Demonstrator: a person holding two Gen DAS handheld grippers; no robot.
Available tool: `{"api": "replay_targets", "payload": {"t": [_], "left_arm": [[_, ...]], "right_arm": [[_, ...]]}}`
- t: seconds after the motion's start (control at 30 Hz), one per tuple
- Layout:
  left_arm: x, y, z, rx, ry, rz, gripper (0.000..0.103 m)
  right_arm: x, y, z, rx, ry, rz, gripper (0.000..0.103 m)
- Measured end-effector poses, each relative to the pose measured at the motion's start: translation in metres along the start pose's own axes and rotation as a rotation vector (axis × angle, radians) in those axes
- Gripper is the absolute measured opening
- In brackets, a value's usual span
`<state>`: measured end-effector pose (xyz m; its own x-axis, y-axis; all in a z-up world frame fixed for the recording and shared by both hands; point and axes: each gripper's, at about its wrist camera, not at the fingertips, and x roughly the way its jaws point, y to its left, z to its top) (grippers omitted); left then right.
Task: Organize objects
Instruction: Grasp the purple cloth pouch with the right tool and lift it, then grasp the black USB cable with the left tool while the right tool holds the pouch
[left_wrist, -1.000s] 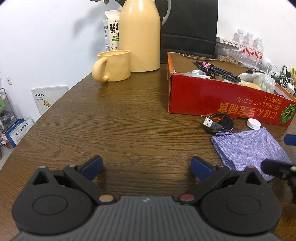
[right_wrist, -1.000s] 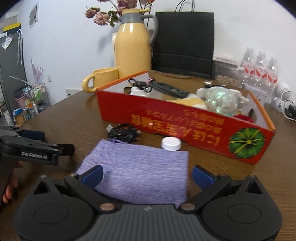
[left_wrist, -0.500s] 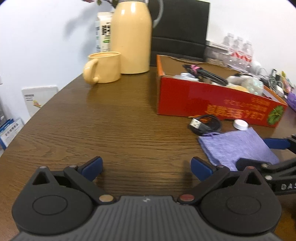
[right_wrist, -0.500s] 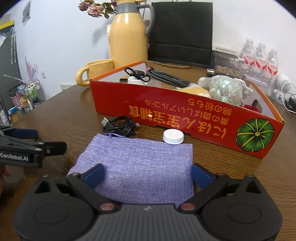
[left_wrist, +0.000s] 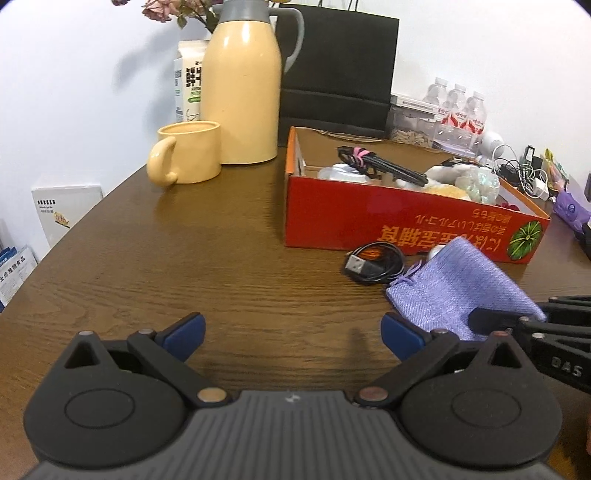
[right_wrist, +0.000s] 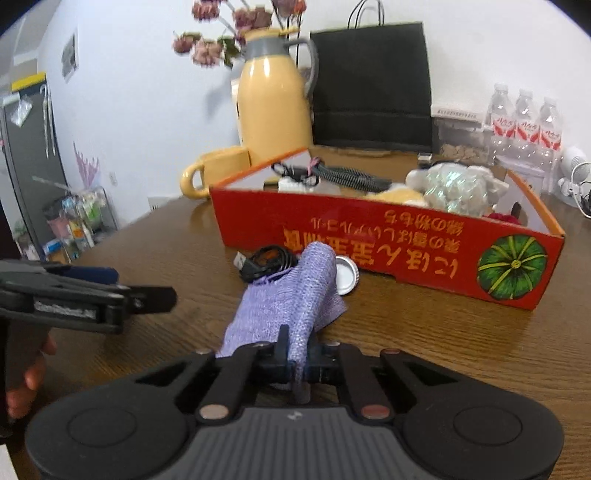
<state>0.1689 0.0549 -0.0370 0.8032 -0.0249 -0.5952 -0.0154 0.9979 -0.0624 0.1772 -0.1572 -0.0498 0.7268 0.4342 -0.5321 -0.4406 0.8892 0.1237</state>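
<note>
"das" shows on the right gripper (left_wrist: 491, 319), clamping a purple pouch (left_wrist: 458, 284).

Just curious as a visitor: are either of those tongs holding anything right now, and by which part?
The right tongs pinch the purple cloth pouch by its near edge. The left tongs stand open, holding nothing.

- Left wrist view: my camera sits just behind the left gripper (left_wrist: 291, 334), low over the wooden table (left_wrist: 221, 266), facing slightly downward toward the red box (left_wrist: 369, 218) at centre right of the frame.
- Right wrist view: my camera sits behind the right gripper (right_wrist: 295, 363), close to the table, facing the red box (right_wrist: 369, 236) from nearer.
- Shared: both views hold the box, the purple cloth pouch (left_wrist: 458, 284) (right_wrist: 291, 295) and the yellow jug (left_wrist: 242, 88) (right_wrist: 275, 107); each view catches the other gripper at its edge.
</note>
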Motion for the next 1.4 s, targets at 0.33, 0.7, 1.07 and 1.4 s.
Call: {"api": "replay_targets", "payload": {"t": [0.33, 0.7, 1.07, 1.4], "left_arm": [[0.019, -0.028, 0.007, 0.039, 0.024, -0.015, 0.103], [0.044, -0.060, 0.028, 0.089, 0.025, 0.032, 0.103], [0.072, -0.072, 0.038, 0.077, 0.052, 0.054, 0.084], [0.064, -0.071, 0.033, 0.046, 0.019, 0.021, 0.055]], "right_arm": [[-0.028, -0.024, -0.004, 0.041, -0.126, -0.052, 0.005], [-0.046, -0.064, -0.007, 0.095, -0.185, -0.136, 0.005], [-0.048, -0.066, -0.010, 0.094, -0.191, -0.129, 0.005], [-0.048, -0.065, -0.010, 0.091, -0.191, -0.127, 0.005]]}}
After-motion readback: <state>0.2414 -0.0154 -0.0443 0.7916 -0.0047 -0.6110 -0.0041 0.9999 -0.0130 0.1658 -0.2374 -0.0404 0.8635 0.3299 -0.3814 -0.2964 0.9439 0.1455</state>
